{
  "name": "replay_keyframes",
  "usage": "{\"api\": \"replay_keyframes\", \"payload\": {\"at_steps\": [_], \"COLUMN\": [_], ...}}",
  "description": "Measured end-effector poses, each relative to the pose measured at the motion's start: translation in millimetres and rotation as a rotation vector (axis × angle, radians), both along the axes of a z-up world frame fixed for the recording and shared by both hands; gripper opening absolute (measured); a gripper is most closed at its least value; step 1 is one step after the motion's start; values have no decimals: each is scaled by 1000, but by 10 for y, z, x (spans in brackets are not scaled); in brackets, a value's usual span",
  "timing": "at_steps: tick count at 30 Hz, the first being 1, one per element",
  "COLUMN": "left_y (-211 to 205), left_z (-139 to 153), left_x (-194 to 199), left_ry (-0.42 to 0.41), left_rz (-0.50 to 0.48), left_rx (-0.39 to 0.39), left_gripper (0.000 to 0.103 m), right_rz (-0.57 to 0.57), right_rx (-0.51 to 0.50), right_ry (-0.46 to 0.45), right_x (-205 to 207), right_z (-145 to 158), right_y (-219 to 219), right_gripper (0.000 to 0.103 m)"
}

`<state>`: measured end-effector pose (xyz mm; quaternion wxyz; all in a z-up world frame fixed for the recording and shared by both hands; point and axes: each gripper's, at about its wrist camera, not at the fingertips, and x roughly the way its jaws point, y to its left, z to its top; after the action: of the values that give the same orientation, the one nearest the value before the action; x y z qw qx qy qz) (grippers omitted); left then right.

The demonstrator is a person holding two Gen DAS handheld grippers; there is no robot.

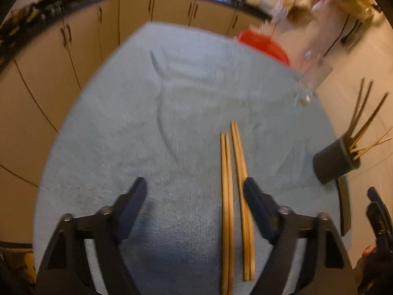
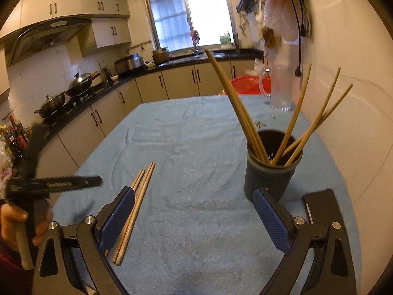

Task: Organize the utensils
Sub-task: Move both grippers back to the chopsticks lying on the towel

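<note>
Two pairs of wooden chopsticks [image 1: 232, 196] lying flat, side by side on the blue-clothed surface, dark upright chopstick holder [image 2: 271, 172] well apart, several chopsticks fanned out inside

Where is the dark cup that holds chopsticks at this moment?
The dark cup stands upright on the blue cloth near the table's right edge, just ahead of the right gripper, with the loose chopsticks lying to its left.

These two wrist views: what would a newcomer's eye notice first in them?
Probably the dark cup on the right of the blue cloth, with wooden chopsticks fanning out of it. Next, the loose chopsticks lying flat on the cloth, between the open fingers of the left gripper. The red basket at the far table edge also stands out.
</note>
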<state>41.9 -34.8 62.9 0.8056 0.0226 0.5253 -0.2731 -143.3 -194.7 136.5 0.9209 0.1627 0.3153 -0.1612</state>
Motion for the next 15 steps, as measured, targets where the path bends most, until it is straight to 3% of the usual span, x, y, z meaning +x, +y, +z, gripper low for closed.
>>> {"api": "replay_keyframes", "payload": {"at_steps": [4,6,8,15], "left_y": [-153,-212,-306,-491], "left_z": [-210,-241,-265,-302], "left_x": [57,67,88,153], "left_ry": [65,74,87,87], "left_rz": [-36,-46,-56,-84], "left_rx": [34,36,44,76], "left_gripper": [47,43,30,23], "right_rz": [-9,-13,-14,-11], "right_rx": [15,22,31,52], "right_ry": [4,4,5,2], "right_x": [-11,-32,-38,-59], "right_z": [-23,-30,-41,-53], "right_y": [-54,-64,-78,-91], "right_gripper": [99,99,99,99]}}
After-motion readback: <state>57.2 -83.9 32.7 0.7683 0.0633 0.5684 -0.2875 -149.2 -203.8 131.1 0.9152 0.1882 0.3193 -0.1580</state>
